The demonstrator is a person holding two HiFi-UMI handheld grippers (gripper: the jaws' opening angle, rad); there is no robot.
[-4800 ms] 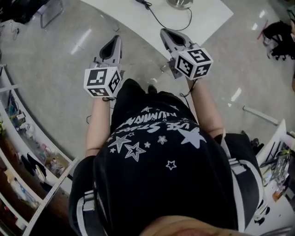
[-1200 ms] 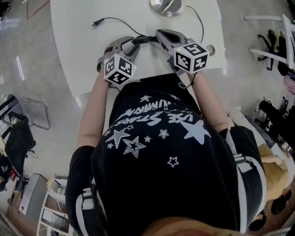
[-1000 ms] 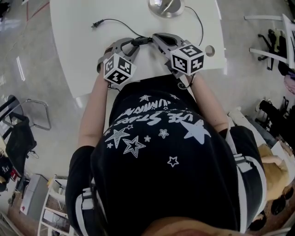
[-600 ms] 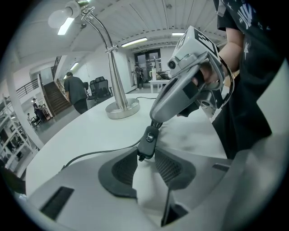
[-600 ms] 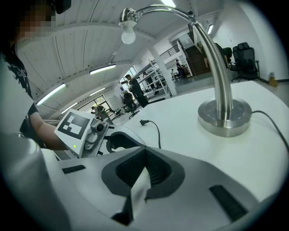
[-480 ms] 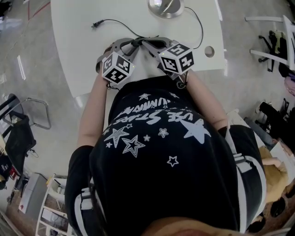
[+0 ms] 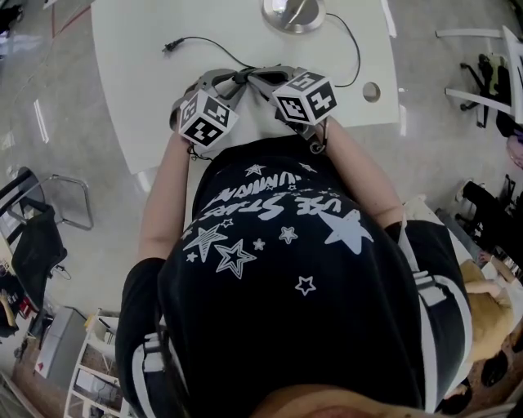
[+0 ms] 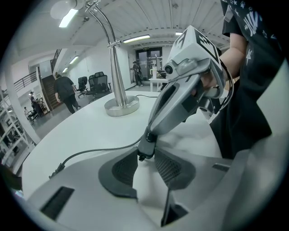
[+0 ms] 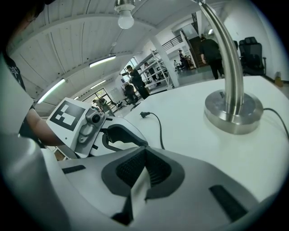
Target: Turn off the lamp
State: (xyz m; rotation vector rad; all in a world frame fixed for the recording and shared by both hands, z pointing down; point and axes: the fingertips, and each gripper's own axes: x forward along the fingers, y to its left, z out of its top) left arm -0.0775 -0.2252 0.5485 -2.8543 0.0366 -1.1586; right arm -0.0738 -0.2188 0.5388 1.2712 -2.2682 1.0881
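Two tongs meet over the near edge of a white surface (image 7: pixel 139 98) in the head view. The left tongs (image 7: pixel 239 77) and the right tongs (image 7: pixel 258 77) point at each other, tips gathered at a small dark switch (image 7: pixel 247 73) on a black cord (image 7: pixel 208 41). The cord runs left to a plug (image 7: pixel 168 46) lying on the surface. The lamp (image 7: pixel 293 11) stands with its round metal base at the far edge, well apart from the tongs. The person's black shirt (image 7: pixel 286 269) with white stars fills the lower half

In the left gripper view, the left tongs (image 8: pixel 145 154) are clamped on the switch (image 8: pixel 144 145), which stands upright between the tips of the ribbed pads. The right tongs (image 8: pixel 150 131) come down from the upper right, closed to a narrow point that touches the switch's upper end. The cord (image 8: pixel 99 150) leaves the switch leftward to the plug (image 8: pixel 58 169). The lamp (image 8: pixel 121 104) stands beyond, its curved stem rising past the top edge

In the right gripper view, the right tongs (image 9: pixel 145 153) are closed, pads meeting with nothing seen between them; the switch is hidden behind their tip. The left tongs (image 9: pixel 137 140) lie just beyond, their marker cube (image 9: pixel 67 115) to the left. The lamp (image 9: pixel 233 112) stands at the right, its stem arching overhead to a white bulb (image 9: pixel 125 19) at the top edge
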